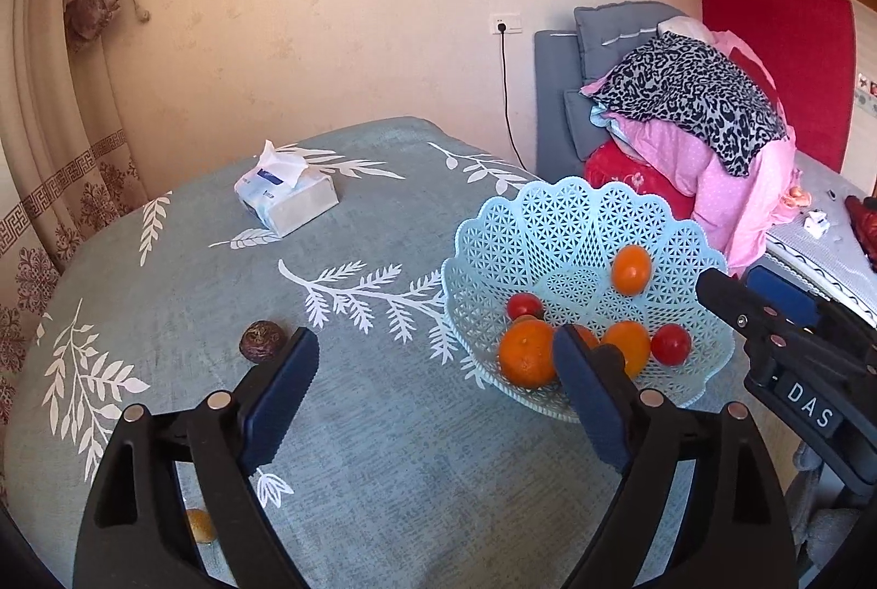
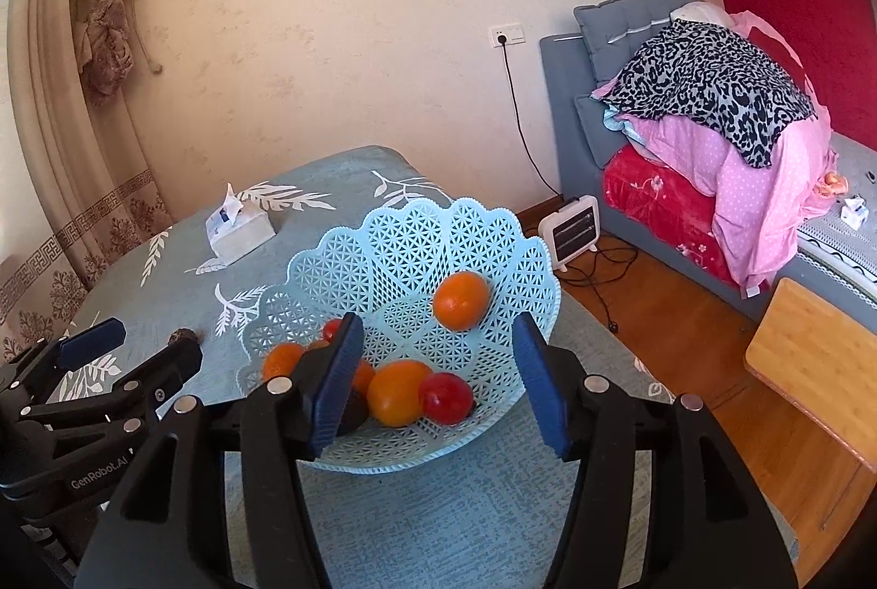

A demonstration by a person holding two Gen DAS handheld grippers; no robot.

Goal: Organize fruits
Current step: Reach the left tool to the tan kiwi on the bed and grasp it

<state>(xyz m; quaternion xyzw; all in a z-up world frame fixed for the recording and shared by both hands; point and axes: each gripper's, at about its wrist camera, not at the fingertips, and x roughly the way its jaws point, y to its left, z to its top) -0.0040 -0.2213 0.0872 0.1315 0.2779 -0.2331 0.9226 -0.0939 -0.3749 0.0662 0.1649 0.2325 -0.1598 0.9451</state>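
Most fruit sits in the basket (image 1: 548,227), a dark fruit (image 1: 262,341) at lower left remains on the desk (image 1: 383,452), and both grippers' jaws gape empty.

Matt plastic lattice basket (image 2: 416,238) on woven cloth tablecloth (image 1: 383,452).

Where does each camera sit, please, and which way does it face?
Left wrist: on the left tongs, open, looking across the leaf-print grey-green tablecloth toward the wall; the right tongs show at the right edge.
Right wrist: on the right tongs, open, looking into the pale blue lattice plastic basket; the left tongs show at the left.
Shared: the basket, its fruit, the white tissue pack.
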